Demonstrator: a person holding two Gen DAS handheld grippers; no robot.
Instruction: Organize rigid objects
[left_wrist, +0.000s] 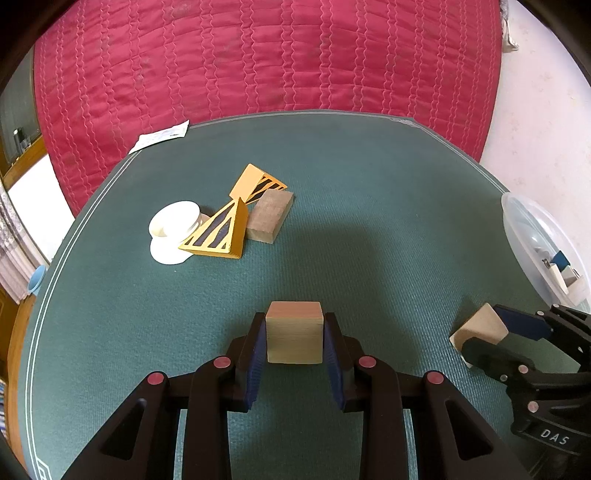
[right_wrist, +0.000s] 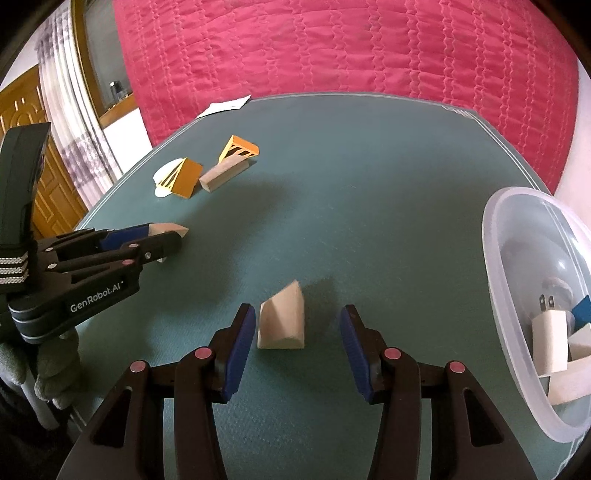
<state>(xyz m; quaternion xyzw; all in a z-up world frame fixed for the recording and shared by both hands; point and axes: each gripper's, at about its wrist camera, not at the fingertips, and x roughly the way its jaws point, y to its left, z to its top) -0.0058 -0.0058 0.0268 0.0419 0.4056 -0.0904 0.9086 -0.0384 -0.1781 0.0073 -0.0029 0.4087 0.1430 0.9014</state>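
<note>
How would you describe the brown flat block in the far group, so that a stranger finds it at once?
On the green mat, look at the far cluster beside the white spool. The brown flat block lies at its right end, next to two yellow wedges. It alone is plain dull brown, a low slab with no black stripes.

Soft, even daylight, perhaps from the window side, casts faint shadows on the tabletop, while fisheye bending and dark vignetting warp both frames' edges.
</note>
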